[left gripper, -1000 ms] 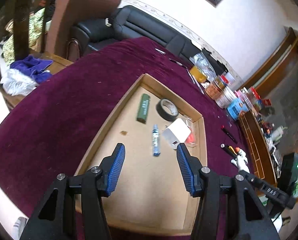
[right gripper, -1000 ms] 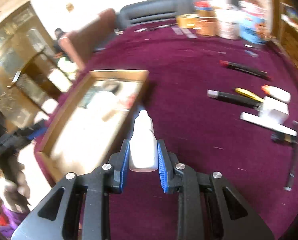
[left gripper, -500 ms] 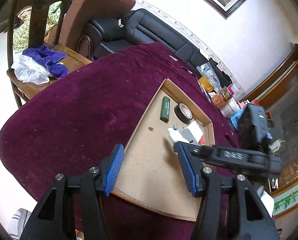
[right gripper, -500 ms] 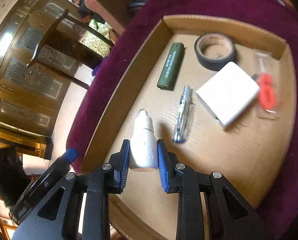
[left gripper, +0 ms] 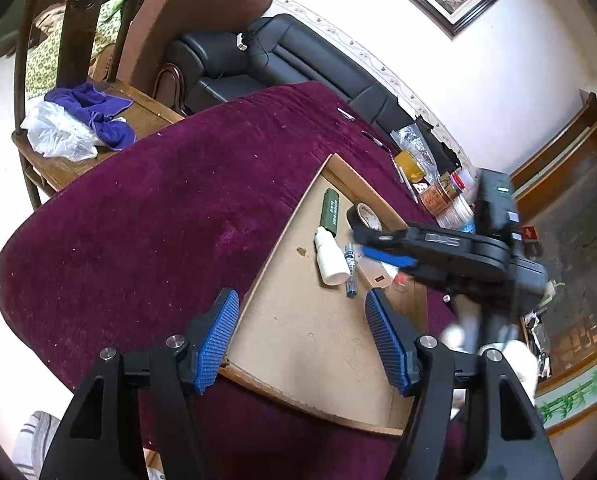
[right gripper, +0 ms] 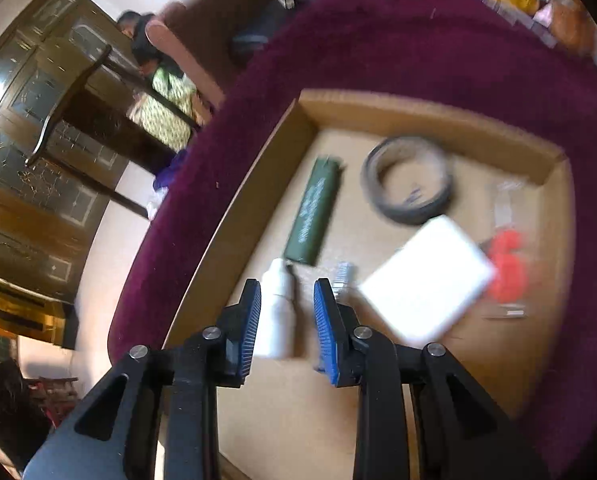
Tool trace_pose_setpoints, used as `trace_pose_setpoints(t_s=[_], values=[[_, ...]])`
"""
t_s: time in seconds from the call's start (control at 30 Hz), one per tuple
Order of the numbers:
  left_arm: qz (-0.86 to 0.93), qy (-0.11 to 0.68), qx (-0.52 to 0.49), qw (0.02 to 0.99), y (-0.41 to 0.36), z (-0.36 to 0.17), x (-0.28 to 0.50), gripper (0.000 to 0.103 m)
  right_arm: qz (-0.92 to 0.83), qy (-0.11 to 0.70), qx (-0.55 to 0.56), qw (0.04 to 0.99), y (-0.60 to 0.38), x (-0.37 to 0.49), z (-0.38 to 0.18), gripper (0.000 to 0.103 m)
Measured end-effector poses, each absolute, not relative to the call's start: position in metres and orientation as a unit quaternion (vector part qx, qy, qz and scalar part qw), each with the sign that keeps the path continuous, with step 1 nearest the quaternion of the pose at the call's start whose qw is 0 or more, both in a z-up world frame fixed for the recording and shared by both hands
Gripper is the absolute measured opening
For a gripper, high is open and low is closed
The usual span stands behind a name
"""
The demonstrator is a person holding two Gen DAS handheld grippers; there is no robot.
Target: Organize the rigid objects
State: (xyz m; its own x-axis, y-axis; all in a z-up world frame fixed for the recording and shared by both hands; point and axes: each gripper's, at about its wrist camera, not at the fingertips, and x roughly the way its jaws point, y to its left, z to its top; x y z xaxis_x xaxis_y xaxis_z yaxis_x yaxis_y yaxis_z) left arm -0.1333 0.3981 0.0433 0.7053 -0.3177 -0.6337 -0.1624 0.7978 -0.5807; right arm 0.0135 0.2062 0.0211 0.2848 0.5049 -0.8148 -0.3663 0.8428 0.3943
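A small white dropper bottle [right gripper: 276, 312] lies on the floor of the shallow cardboard tray [right gripper: 378, 108]; it also shows in the left wrist view [left gripper: 330, 258]. My right gripper [right gripper: 286, 320] is open above it, its blue pads on either side and apart from the bottle. In the tray lie a green lighter [right gripper: 314, 212], a black tape roll [right gripper: 408, 192], a white box [right gripper: 422, 284], a blue pen [left gripper: 350, 268] and a red item in clear wrap [right gripper: 508, 268]. My left gripper [left gripper: 302, 344] is open and empty over the tray's near corner [left gripper: 258, 376].
The tray sits on a round table with a purple cloth [left gripper: 138, 220]. Jars and packets [left gripper: 438, 196] crowd the far table edge. A wooden side table [left gripper: 82, 152] with a purple cloth and plastic bag stands left, a black sofa [left gripper: 266, 60] behind.
My right gripper has opened and let go of the white bottle, which now lies in the tray beside the pen. My left gripper has stayed open, drifting slightly back.
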Motion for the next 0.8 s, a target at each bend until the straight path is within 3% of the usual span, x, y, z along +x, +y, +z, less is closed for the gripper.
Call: trace_pose_setpoints(t_s=[0.2, 0.27, 0.33, 0.37, 0.43, 0.6, 0.8], values=[[-0.067, 0.374, -0.287, 0.879, 0.375, 0.055, -0.138, 0.065, 0.19, 0.408, 0.008, 0.893, 0.106, -0.03, 0.083, 0.032], [-0.095, 0.372, -0.282, 0.879, 0.36, 0.059, -0.138, 0.065, 0.124, 0.337, -0.023, 0.933, 0.068, -0.055, 0.104, 0.051], [-0.126, 0.374, -0.273, 0.877, 0.339, 0.062, -0.138, 0.065, 0.037, 0.26, -0.047, 0.964, 0.022, -0.081, 0.122, 0.093], [-0.136, 0.376, -0.267, 0.877, 0.33, 0.064, -0.137, 0.065, 0.009, 0.234, -0.048, 0.971, 0.002, -0.088, 0.125, 0.096], [-0.162, 0.384, -0.249, 0.874, 0.304, 0.067, -0.136, 0.066, -0.044, 0.229, -0.038, 0.972, -0.045, -0.087, 0.124, 0.097], [-0.222, 0.424, -0.22, 0.85, 0.242, 0.065, -0.135, 0.066, -0.102, 0.361, 0.065, 0.925, -0.152, -0.039, 0.084, 0.096], [-0.24, 0.432, -0.192, 0.848, 0.209, 0.077, -0.151, 0.066, -0.1, 0.41, 0.132, 0.897, -0.194, 0.011, 0.046, 0.089]])
